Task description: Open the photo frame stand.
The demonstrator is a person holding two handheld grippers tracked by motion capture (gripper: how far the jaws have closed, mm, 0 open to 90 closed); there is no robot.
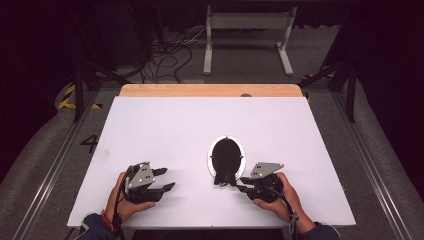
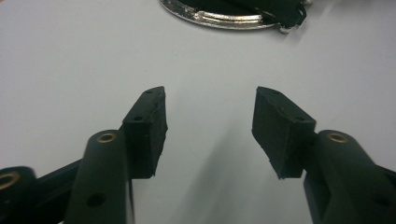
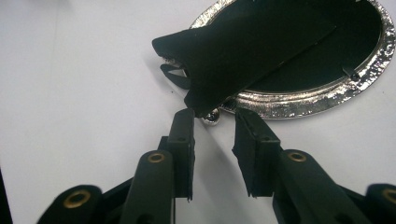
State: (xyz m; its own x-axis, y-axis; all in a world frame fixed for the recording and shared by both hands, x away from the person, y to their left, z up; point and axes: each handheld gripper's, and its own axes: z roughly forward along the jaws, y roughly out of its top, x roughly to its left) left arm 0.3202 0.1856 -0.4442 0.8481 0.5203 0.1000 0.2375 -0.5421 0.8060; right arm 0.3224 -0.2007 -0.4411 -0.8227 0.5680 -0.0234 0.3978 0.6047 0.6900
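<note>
An oval picture frame (image 1: pixel 226 157) with a silver rim (image 3: pixel 303 105) lies face down on the white table top (image 1: pixel 165 130), black back upward. Its black fold-out stand (image 3: pixel 243 60) sticks out over the rim toward me. My right gripper (image 1: pixel 240 184) sits just in front of the stand's end. Its jaws stand slightly apart around the frame's small silver foot, with the stand's corner just above one fingertip (image 3: pixel 184 116), and nothing is pinched. My left gripper (image 1: pixel 169 178) rests well left of the frame, its jaws (image 2: pixel 209 93) wide apart over bare table. The frame's rim (image 2: pixel 224 18) lies farther ahead of it.
A wooden strip (image 1: pixel 210 90) runs along the table's far edge. Beyond it, on the floor, stand a white metal frame (image 1: pixel 247 30) and loose cables (image 1: pixel 170 55). Dark metal rails flank the table on both sides.
</note>
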